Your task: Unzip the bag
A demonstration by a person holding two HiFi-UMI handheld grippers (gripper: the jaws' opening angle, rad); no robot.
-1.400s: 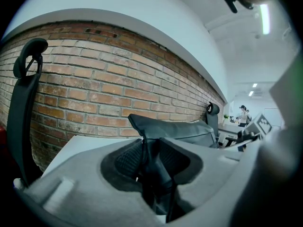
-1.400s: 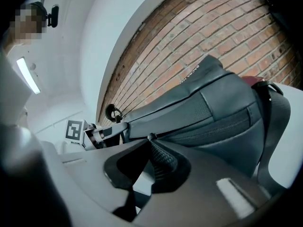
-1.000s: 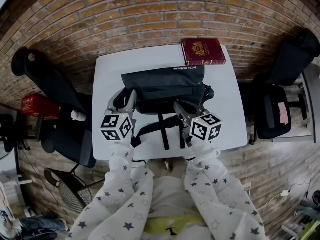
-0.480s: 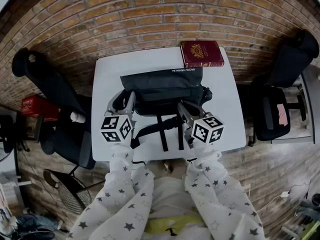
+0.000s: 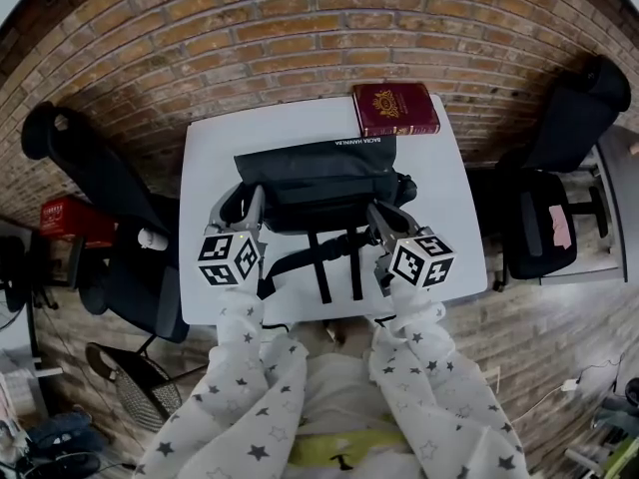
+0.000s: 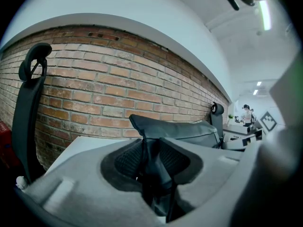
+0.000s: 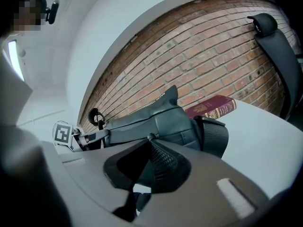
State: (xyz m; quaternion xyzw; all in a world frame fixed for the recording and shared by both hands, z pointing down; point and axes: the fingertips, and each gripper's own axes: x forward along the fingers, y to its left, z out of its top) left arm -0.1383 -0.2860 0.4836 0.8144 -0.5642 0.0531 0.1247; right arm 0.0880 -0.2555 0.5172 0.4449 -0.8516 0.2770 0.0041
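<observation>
Soft black fabric bag [image 5: 318, 173], frame centre, on white table [image 5: 205, 148]; left tool [image 5: 254, 198] clamps its left-end fold, right tool [image 5: 378, 213] pinched narrow on its right end

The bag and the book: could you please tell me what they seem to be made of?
The bag looks like dark synthetic fabric, matte; it creases softly. The book has a maroon hard cover, perhaps leatherette, with gold stamping and a slight sheen.
</observation>
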